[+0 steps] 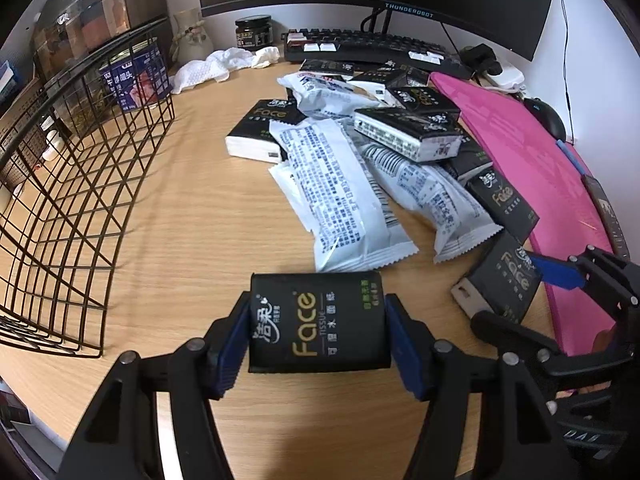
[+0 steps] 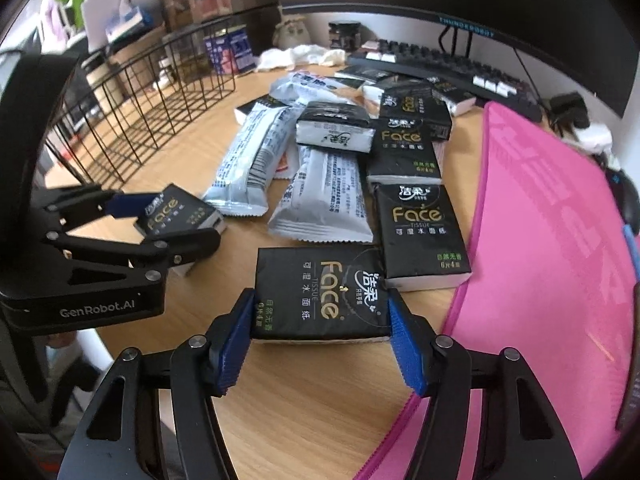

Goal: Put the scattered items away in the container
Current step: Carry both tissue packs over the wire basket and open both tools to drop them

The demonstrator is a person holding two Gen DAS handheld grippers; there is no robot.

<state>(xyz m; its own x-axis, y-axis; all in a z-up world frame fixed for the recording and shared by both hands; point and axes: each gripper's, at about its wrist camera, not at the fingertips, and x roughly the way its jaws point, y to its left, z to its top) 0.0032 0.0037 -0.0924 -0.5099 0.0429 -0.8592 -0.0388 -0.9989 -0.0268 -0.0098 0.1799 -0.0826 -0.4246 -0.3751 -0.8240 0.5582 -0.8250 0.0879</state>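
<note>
My left gripper (image 1: 318,340) is shut on a black "Face" tissue pack (image 1: 318,322), held just above the wooden desk; it also shows in the right wrist view (image 2: 176,216). My right gripper (image 2: 320,332) is shut on another black Face tissue pack (image 2: 320,290) near the desk's front; it shows in the left wrist view (image 1: 504,284). A pile of black tissue packs (image 1: 408,132) and white wrapped packets (image 1: 336,192) lies mid-desk. The black wire basket (image 1: 76,184) stands at the left, seemingly holding nothing, seen also in the right wrist view (image 2: 152,108).
A pink folder (image 2: 540,240) lies at the right. A keyboard (image 1: 372,46), monitor, mouse (image 1: 550,118), dark jar (image 1: 254,32), white cloth (image 1: 224,64) and a blue can (image 1: 136,80) stand along the back. Shelves rise behind the basket.
</note>
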